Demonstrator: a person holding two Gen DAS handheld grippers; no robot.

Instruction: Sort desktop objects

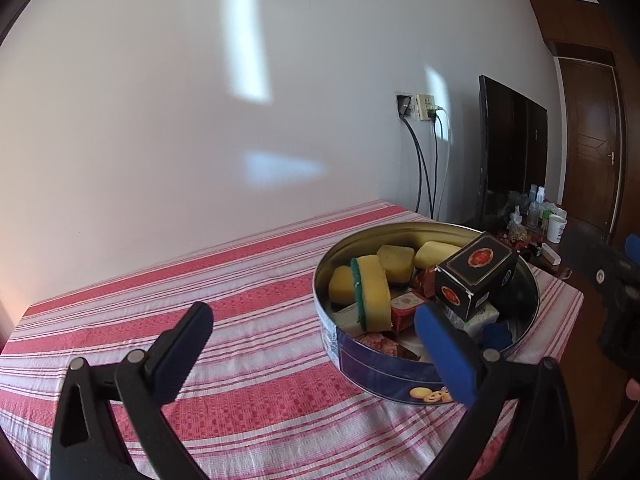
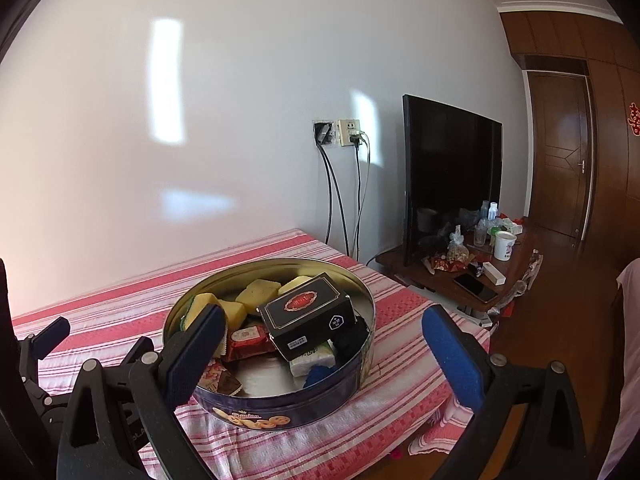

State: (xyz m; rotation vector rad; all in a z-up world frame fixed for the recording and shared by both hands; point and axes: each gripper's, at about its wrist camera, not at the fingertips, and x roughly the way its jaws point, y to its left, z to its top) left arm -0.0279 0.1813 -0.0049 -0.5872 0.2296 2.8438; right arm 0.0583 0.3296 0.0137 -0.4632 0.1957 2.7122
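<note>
A round tin [image 2: 288, 408] stands on the striped cloth [image 1: 240, 380] near the table's right end, and it holds the sorted things. A black box [image 2: 308, 320] lies tilted on top of the pile, resting on a white tissue pack [image 2: 314, 356] and other items. Four yellow sponges show in the back half of the tin; one sponge [image 1: 372, 292] stands on edge with its green side showing. Two red snack packets [image 2: 246, 340] lie in the middle, and a patterned packet [image 2: 220, 378] sits at the near wall. A blue object [image 2: 318, 374] lies by the tissue pack; what it is cannot be told.

The left gripper [image 1: 312, 352] hovers just beside the tin, on its left, fingers spread wide and holding nothing; its right finger [image 1: 444, 356] overlaps the tin's near rim in the view. The right gripper [image 2: 324, 352] hangs in front of the tin, likewise spread and empty, with the tin seen between its fingers.

Beyond the table stand a dark TV [image 2: 452, 172], a white cup [image 2: 504, 245] and a phone [image 2: 476, 286] on a low stand.
</note>
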